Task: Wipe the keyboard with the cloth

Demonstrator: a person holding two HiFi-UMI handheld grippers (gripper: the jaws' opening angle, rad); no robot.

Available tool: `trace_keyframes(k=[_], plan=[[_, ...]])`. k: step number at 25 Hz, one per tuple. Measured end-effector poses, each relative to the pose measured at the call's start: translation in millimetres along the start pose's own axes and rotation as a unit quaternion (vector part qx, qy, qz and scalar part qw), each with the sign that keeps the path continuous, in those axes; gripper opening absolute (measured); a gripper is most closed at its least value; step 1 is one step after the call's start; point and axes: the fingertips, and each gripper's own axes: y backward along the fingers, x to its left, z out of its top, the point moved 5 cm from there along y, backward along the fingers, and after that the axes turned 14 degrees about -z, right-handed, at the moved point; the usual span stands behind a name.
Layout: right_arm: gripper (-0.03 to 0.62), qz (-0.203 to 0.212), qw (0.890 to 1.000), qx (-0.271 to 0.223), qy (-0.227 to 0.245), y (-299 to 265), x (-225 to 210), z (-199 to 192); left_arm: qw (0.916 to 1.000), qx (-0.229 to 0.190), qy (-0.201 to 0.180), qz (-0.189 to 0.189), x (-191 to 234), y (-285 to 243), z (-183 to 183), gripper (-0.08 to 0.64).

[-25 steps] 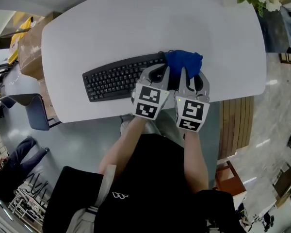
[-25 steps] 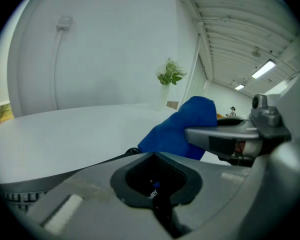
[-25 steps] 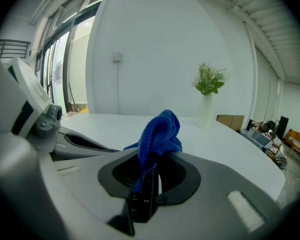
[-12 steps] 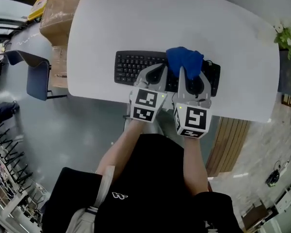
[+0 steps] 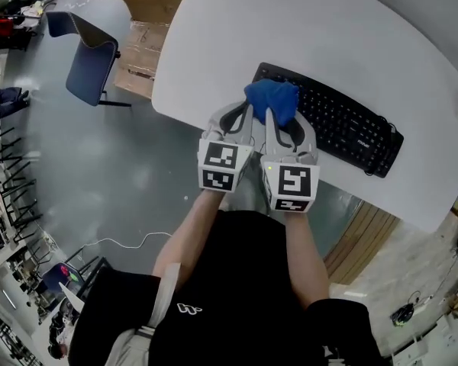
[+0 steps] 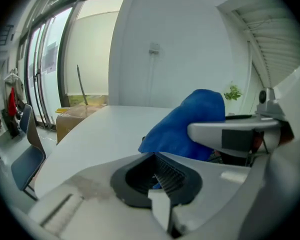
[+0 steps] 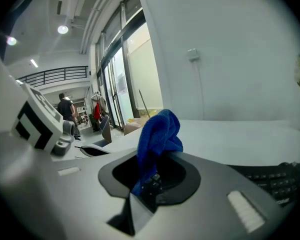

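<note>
your right gripper has its fingers pinched on the cloth, and your left gripper, just beside it, looks closed on a sliver of the same cloth. the cloth sits on the upper-left end of the keyboard, whose long axis runs down toward the lower right of the head view across the counter. the rest of the keyboard lies on the right gripper's side, so i'd run the stroke along that diagonal.
</note>
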Motion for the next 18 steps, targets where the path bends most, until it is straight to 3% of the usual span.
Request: trace_keyframes(k=[7, 18], plan=[[0.074, -0.001, 0.999, 0.042, -0.021, -10.4, 24.0, -32.2, 0.9992, 0.038, 0.002, -0.014, 17.0, -0.5, -25.4, -0.003], [0.074, -0.042, 0.996, 0.057, -0.057, 0.1, -1.4, -58.4, 0.9957, 0.068, -0.034, -0.054, -4.8, -21.7, -33.2, -0.003]])
